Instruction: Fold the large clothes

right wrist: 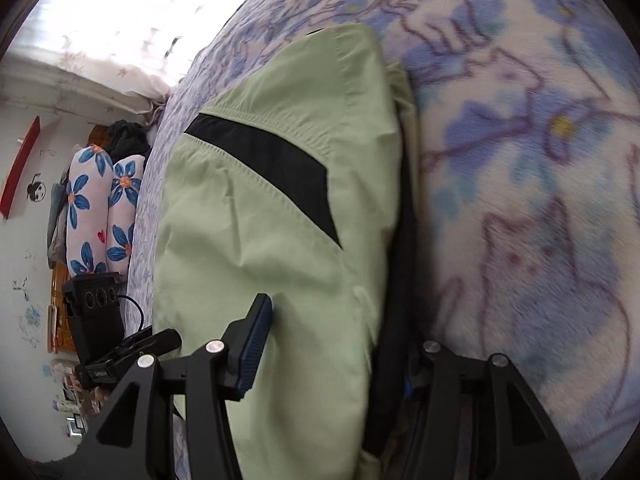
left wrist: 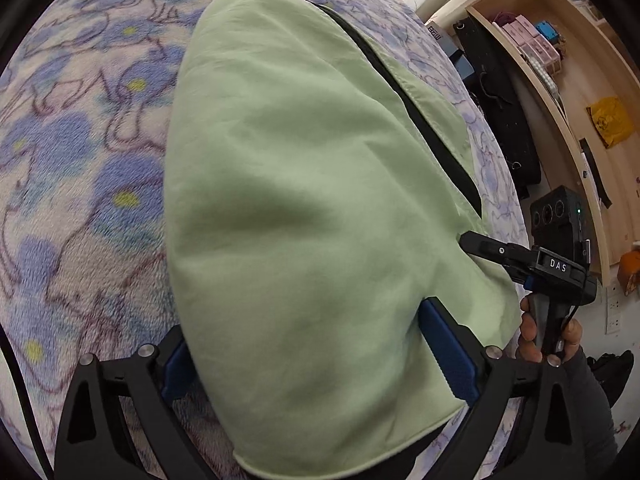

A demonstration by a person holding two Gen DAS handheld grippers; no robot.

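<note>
Green garment [left wrist: 304,208] between gripper [left wrist: 316,352] fingers

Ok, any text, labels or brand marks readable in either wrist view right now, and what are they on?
"DAS": white letters on the body of the right gripper, seen from the left wrist view.
White print on a dark box beside the bed: mirrored, unreadable.
Green garment: no print visible.
Right wrist view: nothing readable.

Wooden shelving [left wrist: 576,92] (cluttered), bright window [right wrist: 120,12]
</note>
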